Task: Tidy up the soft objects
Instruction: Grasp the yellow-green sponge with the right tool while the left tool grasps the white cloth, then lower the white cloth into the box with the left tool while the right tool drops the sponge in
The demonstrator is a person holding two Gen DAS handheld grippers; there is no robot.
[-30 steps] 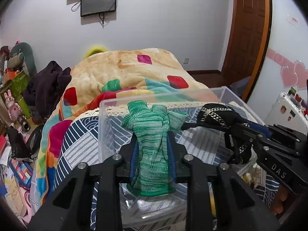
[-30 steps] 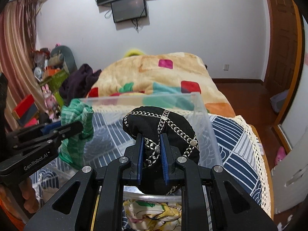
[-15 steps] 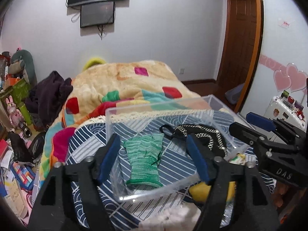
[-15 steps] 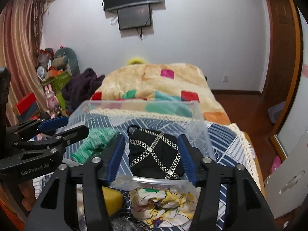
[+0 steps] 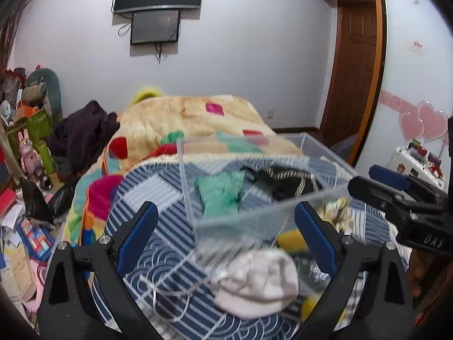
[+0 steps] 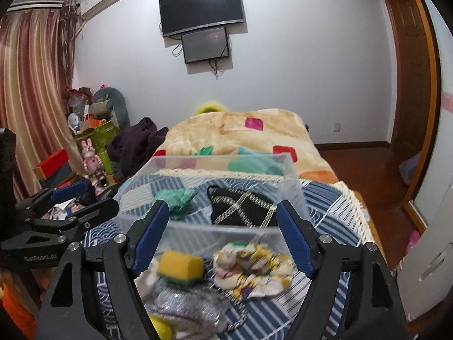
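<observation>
home bedroom, bed with patchwork blanket [image 6: 240, 133], wall-mounted tv [image 6: 201, 8], curtains [image 6: 31, 85]

Both grippers are spread wide with nothing between the blue pads. The left gripper [image 5: 223, 238] points toward 12 o'clock, level. The right gripper [image 6: 223, 236] sits beside it at 3 o'clock, pointing the same way, its fingers [image 5: 376, 189] reaching in from the side.
</observation>
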